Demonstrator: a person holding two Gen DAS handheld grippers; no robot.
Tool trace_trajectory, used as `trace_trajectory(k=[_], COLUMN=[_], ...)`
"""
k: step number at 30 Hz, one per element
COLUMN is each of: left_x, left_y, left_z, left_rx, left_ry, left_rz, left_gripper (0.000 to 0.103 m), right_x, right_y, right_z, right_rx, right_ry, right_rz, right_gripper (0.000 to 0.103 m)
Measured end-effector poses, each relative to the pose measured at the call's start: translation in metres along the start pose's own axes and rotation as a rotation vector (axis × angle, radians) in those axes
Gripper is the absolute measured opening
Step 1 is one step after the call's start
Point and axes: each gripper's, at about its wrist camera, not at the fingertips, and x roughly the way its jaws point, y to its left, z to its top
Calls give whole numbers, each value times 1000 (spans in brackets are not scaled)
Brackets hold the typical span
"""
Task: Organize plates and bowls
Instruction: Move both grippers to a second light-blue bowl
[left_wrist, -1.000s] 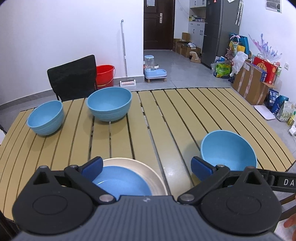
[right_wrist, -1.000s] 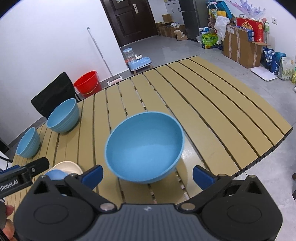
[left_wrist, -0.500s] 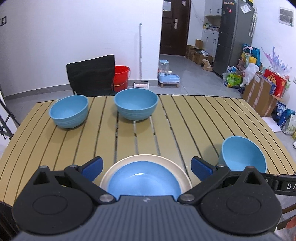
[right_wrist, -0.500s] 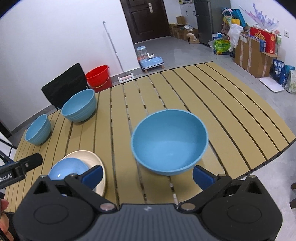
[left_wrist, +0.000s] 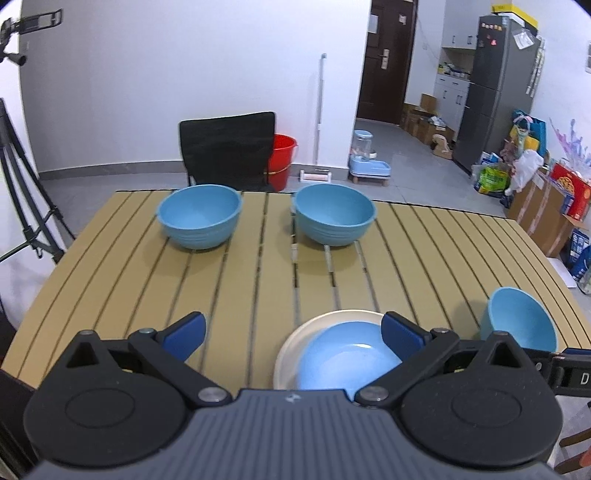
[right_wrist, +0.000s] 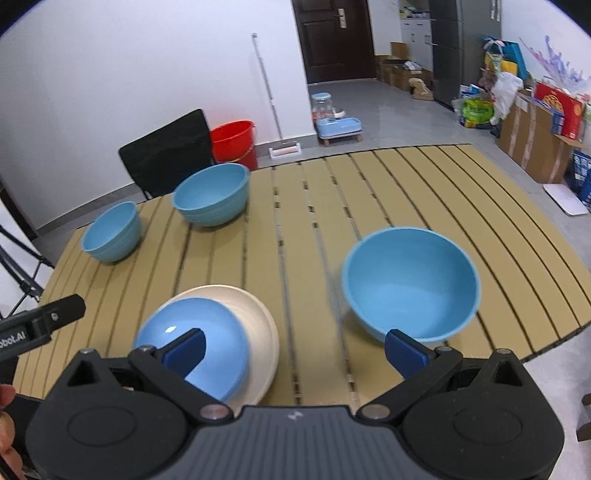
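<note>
A blue plate (left_wrist: 347, 356) (right_wrist: 192, 345) lies on a cream plate (left_wrist: 295, 343) (right_wrist: 255, 314) near the table's front edge. A blue bowl (right_wrist: 410, 282) (left_wrist: 521, 323) stands to their right. Two more blue bowls (left_wrist: 199, 214) (left_wrist: 334, 212) stand at the far side; they show as the small bowl (right_wrist: 112, 232) and the larger bowl (right_wrist: 210, 192) in the right wrist view. My left gripper (left_wrist: 293, 334) is open above the front edge, left of the plates. My right gripper (right_wrist: 295, 345) is open, between the plates and the near bowl, holding nothing.
The slatted tan table (left_wrist: 258, 266) has a black chair (left_wrist: 227, 147) and a red bucket (left_wrist: 282, 160) behind it. A tripod (left_wrist: 26, 206) stands at the left. Boxes and bags (left_wrist: 546, 199) line the right wall. A hand (right_wrist: 5, 424) shows at lower left.
Both grippers have drawn back and swung left. The plates now sit right of centre in the left view, and the near bowl has shifted right in the right view. Nothing was grasped.
</note>
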Motion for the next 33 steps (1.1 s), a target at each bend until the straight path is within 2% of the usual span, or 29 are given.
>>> trace_trajectory(k=[14, 21, 33], left_x=[-3, 22, 79], left_y=[76, 114, 157], left_z=[18, 37, 76], left_rx=[-73, -121, -147], left_ry=[-24, -6, 24], left_rz=[78, 105, 141], left_gripper=[103, 103, 103], right_x=[6, 24, 84], right_y=[81, 119, 188], right_z=[21, 40, 76], right_rx=[-76, -131, -198], right_ry=[-11, -4, 29], right_rz=[48, 68, 70], right_gripper=[103, 103, 103])
